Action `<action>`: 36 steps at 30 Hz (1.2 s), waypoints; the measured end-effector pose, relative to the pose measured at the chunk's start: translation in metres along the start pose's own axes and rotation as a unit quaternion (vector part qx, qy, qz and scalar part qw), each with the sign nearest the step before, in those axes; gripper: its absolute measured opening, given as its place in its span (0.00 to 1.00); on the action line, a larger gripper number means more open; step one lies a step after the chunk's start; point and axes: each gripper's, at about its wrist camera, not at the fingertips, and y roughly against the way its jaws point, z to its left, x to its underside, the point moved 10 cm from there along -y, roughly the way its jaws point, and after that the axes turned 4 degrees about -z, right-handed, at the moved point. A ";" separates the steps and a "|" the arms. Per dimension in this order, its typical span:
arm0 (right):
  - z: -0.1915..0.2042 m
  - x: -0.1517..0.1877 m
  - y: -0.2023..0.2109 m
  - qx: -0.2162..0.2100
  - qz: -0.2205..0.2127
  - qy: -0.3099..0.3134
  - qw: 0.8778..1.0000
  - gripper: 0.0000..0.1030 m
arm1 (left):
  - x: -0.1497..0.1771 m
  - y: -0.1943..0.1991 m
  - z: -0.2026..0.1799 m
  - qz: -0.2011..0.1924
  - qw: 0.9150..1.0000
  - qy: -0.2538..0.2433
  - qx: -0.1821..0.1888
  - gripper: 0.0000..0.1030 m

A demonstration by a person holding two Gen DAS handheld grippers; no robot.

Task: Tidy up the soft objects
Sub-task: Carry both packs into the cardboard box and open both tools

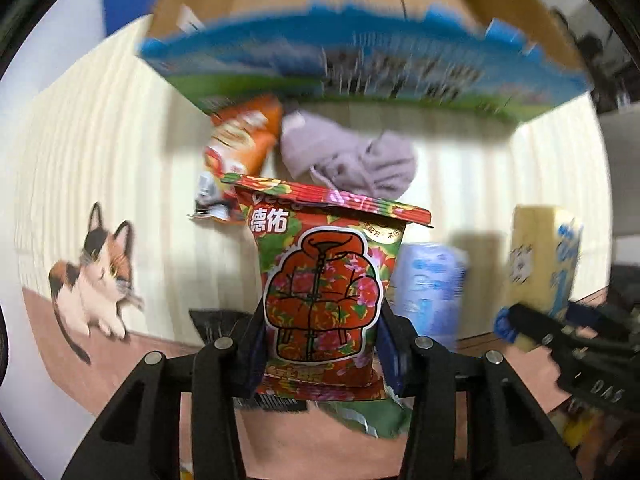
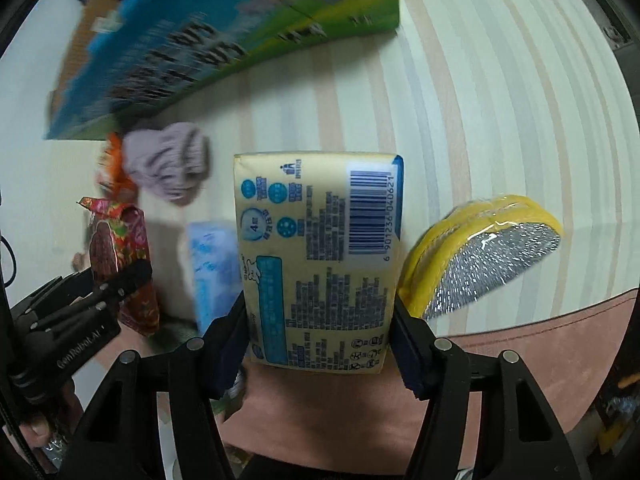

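Left tool: pinching the red floral wipes pack upright between its 2 fingers.
Right tool: clamped on the yellow tissue pack, barcode facing the camera.
Printed carton: at 12 o'clock, open, tilted, blurred.
Lilac cloth: on the striped tabletop below the carton, beside the orange snack bag.
Blue tissue pack: at 9 o'clock of the yellow pack.
Yellow pouch: at 3 o'clock.
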 end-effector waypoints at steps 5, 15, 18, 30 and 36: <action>0.012 0.027 0.047 -0.046 -0.025 0.025 0.998 0.64 | -0.013 0.030 -0.009 -0.035 0.998 0.036 0.029 0.42; 0.048 -0.037 0.171 -0.105 -0.094 0.074 0.987 0.64 | -0.118 0.092 -0.053 -0.058 0.993 0.052 0.086 0.42; 0.059 -0.082 0.182 -0.085 -0.116 0.091 0.985 0.64 | -0.163 0.091 -0.055 -0.050 0.993 0.044 0.095 0.42; 0.067 -0.267 0.106 0.031 -0.085 0.094 0.991 0.64 | -0.322 -0.014 -0.050 0.038 0.989 0.042 0.139 0.42; 0.056 -0.317 0.056 0.076 -0.059 0.095 0.991 0.64 | -0.338 -0.078 -0.055 0.091 0.984 0.028 0.150 0.42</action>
